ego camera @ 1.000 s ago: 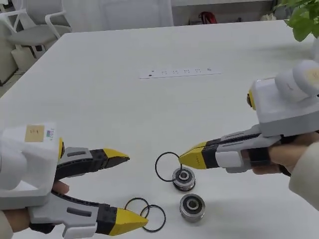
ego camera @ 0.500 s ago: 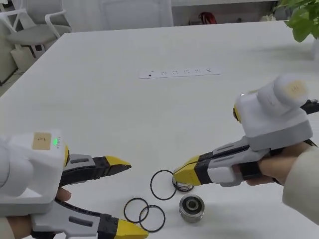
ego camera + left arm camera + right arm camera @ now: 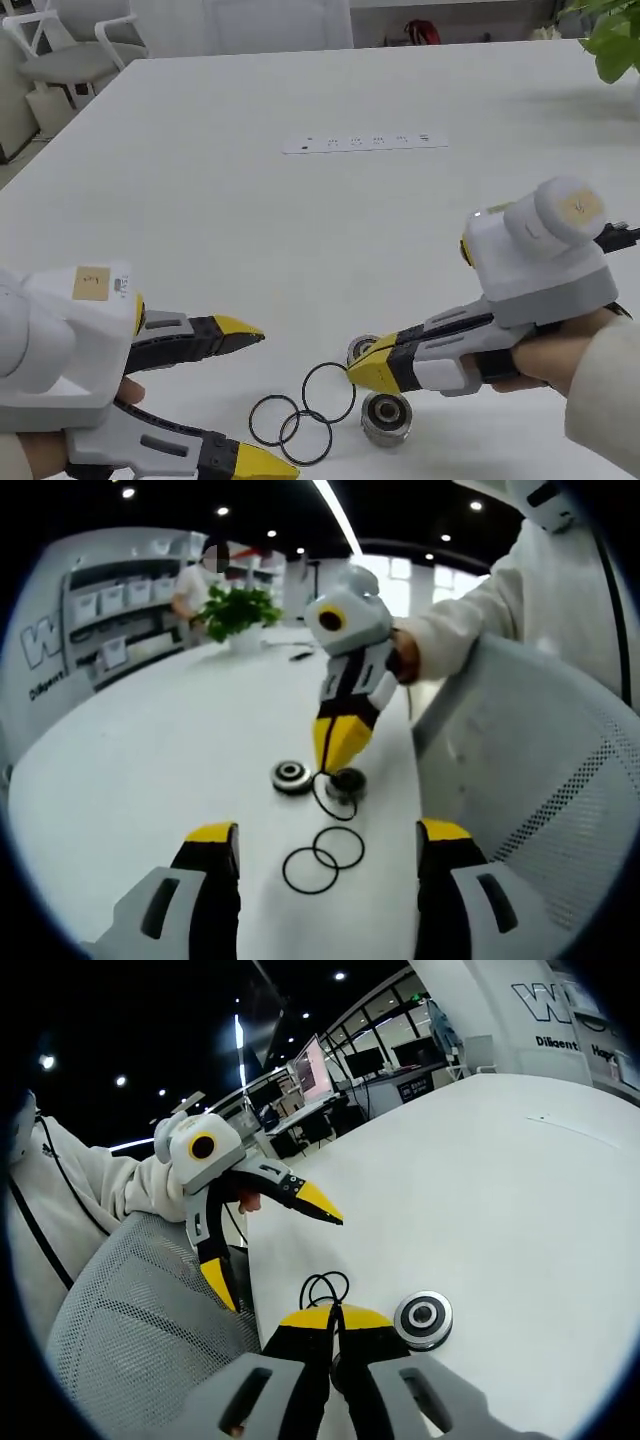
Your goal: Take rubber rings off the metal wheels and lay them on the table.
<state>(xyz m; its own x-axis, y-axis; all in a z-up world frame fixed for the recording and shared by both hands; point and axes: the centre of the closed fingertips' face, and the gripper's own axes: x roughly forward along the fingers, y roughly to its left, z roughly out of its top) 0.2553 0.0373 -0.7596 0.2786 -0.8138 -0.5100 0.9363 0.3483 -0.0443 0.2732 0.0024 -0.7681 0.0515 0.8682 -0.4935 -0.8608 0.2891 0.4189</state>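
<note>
Jaws of left gripper [image 3: 278, 400] are hanging wide apart, two overlapping rubber rings [image 3: 290, 425] lying on table [image 3: 300, 230] just off its tips. Right gripper [image 3: 355, 372] is pinching third ring [image 3: 328, 392] beside metal wheels [image 3: 385, 417]. Tan sticker [image 3: 92, 284] is showing nothing readable.

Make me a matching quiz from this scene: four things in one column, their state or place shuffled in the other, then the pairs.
Things
1. left gripper
2. right gripper
3. loose rings
4. strip

States or places
A. shut on a ring
B. overlapping, flat on the table
C. open, holding nothing
D. far across the table, beyond both grippers

Pairs: 1-C, 2-A, 3-B, 4-D
</note>
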